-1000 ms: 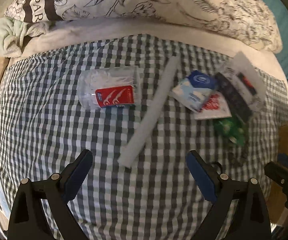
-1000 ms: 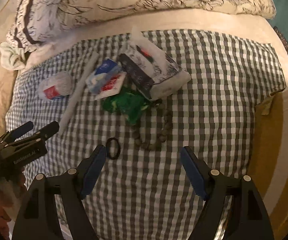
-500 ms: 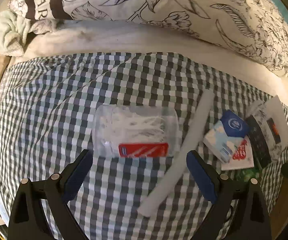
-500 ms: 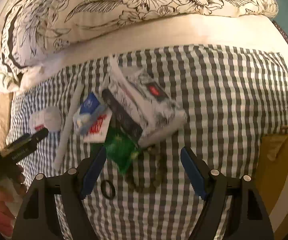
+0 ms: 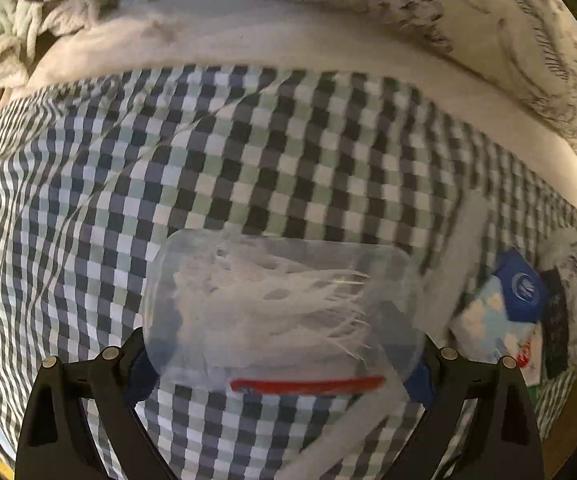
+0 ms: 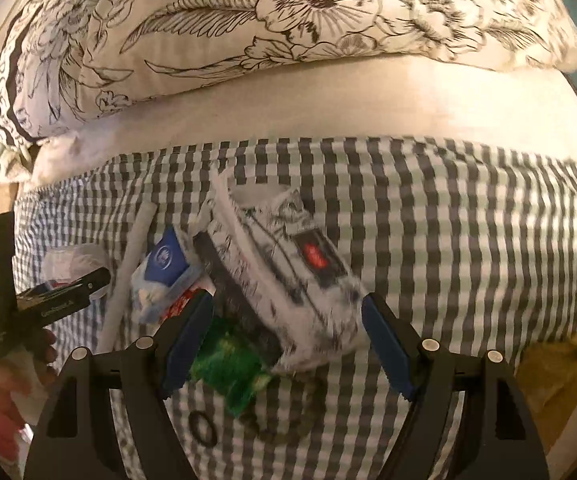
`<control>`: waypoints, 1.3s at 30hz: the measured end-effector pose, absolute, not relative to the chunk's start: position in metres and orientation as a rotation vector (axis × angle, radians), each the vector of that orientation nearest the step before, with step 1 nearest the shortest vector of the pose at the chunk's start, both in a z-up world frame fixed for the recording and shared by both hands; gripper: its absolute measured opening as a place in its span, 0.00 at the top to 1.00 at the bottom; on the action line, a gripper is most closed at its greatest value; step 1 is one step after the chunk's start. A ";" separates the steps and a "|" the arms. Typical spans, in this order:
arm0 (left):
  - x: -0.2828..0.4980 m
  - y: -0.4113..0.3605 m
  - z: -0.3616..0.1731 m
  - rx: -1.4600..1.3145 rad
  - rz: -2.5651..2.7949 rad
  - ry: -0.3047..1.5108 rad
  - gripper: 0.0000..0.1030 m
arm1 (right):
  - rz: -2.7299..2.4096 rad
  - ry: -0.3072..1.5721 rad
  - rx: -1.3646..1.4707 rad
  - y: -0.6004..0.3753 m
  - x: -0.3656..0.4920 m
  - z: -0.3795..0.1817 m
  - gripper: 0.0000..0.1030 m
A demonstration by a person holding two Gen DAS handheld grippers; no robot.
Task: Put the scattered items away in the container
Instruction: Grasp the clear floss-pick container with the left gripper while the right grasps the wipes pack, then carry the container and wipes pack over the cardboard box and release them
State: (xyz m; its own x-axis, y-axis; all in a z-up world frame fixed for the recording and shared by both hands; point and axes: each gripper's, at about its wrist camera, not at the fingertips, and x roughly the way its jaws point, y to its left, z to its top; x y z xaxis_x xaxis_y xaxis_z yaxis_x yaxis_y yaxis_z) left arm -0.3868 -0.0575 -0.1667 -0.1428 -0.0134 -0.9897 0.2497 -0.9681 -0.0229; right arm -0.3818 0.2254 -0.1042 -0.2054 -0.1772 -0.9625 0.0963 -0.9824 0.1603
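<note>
A clear plastic box of white floss picks (image 5: 280,312) with a red label lies on the checked cloth, between the open fingers of my left gripper (image 5: 282,364); contact cannot be told. My right gripper (image 6: 286,336) is open over the near end of a white floral pouch (image 6: 288,264) and a green packet (image 6: 232,368). Left of the pouch lie a blue-and-white tissue pack (image 6: 164,268) and a long white stick (image 6: 128,268). The left gripper (image 6: 68,288) also shows in the right wrist view at the floss box (image 6: 72,260).
A black hair tie (image 6: 202,428) and a dark bead string (image 6: 288,416) lie just under the right gripper. A floral pillow (image 6: 248,20) runs along the back. A brown cardboard surface (image 6: 548,376) shows at lower right. The tissue pack (image 5: 504,312) sits right of the floss box.
Both grippers have moved forward and down. The left now has the floss box between its fingers; the right has closed in on the pouch and green packet.
</note>
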 end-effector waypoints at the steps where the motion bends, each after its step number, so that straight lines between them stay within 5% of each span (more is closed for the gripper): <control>1: -0.387 -0.059 -0.168 1.929 -2.232 0.287 0.06 | -2.294 -0.081 1.871 0.225 -0.386 -0.109 0.26; 5: -0.389 -0.055 -0.170 1.936 -2.262 0.242 0.13 | -2.242 -0.064 1.912 0.224 -0.398 -0.127 0.27; 12: -0.388 -0.051 -0.170 1.932 -2.293 0.198 0.13 | -2.187 0.011 1.932 0.210 -0.405 -0.140 0.75; 16: -0.386 -0.047 -0.163 1.916 -2.299 0.176 0.13 | -2.197 0.091 1.878 0.201 -0.399 -0.127 0.88; 39: -0.298 0.007 0.021 1.670 -2.601 0.014 0.13 | -2.405 -0.014 1.687 0.236 -0.312 0.032 0.91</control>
